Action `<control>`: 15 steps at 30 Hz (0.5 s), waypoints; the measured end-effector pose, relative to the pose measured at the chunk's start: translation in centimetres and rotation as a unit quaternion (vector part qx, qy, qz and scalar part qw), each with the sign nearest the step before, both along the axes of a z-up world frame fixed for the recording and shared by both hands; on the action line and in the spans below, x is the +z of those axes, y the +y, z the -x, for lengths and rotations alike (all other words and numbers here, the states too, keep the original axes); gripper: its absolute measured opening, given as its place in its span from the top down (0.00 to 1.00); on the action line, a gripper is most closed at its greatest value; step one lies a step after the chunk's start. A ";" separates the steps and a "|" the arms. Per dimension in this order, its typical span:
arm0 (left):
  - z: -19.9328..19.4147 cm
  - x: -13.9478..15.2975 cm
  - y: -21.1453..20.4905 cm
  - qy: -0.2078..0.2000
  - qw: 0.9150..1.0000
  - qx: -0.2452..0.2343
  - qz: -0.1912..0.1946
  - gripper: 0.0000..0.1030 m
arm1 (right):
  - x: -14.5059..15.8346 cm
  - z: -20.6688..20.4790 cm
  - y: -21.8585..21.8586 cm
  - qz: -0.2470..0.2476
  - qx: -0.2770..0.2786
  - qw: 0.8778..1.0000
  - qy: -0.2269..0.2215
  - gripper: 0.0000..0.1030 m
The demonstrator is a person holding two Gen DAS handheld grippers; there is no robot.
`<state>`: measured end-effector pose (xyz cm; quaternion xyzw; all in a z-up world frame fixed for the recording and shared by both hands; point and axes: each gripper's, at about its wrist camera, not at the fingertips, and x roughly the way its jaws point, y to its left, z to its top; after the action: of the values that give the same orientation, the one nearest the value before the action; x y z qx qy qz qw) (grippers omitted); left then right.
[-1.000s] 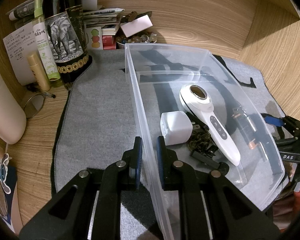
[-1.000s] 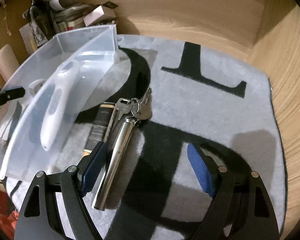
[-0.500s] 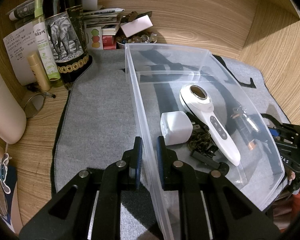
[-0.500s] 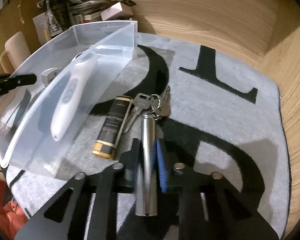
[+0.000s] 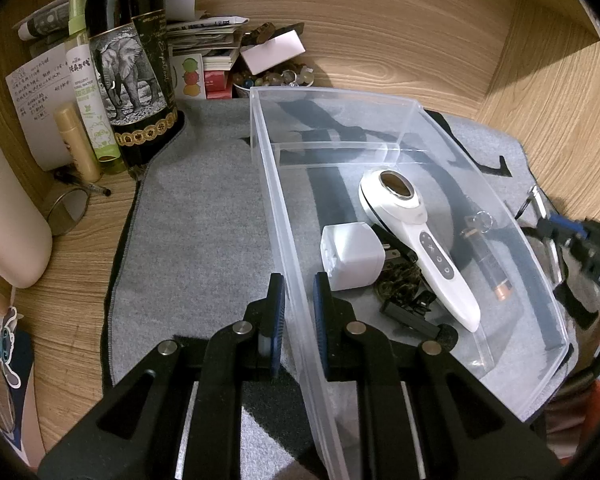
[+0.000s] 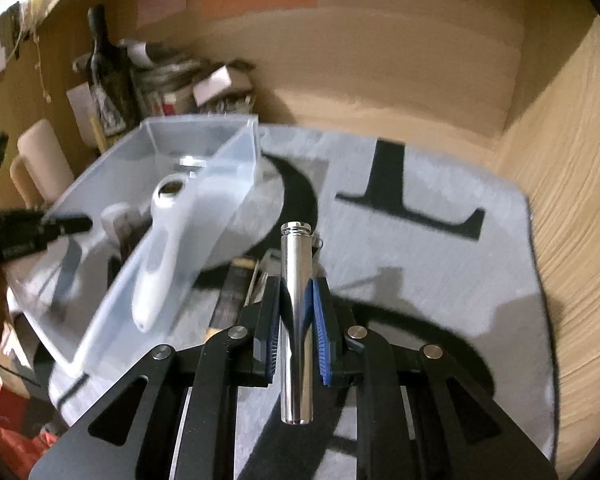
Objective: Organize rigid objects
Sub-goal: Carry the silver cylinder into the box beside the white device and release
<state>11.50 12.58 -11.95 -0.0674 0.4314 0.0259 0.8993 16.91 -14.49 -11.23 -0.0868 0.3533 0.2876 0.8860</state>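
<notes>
- left gripper clamped on near wall of clear bin, which sits on grey mat
- right gripper closed on metal tube, raised above mat beside bin
- white handheld device, white charger inside bin

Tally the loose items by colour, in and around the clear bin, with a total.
White: 2, handheld device, charger cube
Black: 1, tangled clump, pieces not separable
Black-and-gold: 1, bar on the mat
Silver: 1, metal cylinder
Total: 5
</notes>
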 end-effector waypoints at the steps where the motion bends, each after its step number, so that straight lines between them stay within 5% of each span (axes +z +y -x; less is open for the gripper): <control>1: 0.0 0.0 0.0 0.000 1.000 0.000 0.000 0.87 | 0.6 0.0 -0.1 -0.005 -0.001 1.000 -0.008 0.86; 15: 0.0 0.0 0.0 0.000 1.000 0.000 0.000 0.87 | 7.5 1.7 2.3 -0.055 0.032 0.992 -0.105 0.86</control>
<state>11.49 12.57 -11.95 -0.0672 0.4314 0.0259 0.8993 15.24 -12.17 -3.69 -0.0786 0.2384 0.3241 0.9121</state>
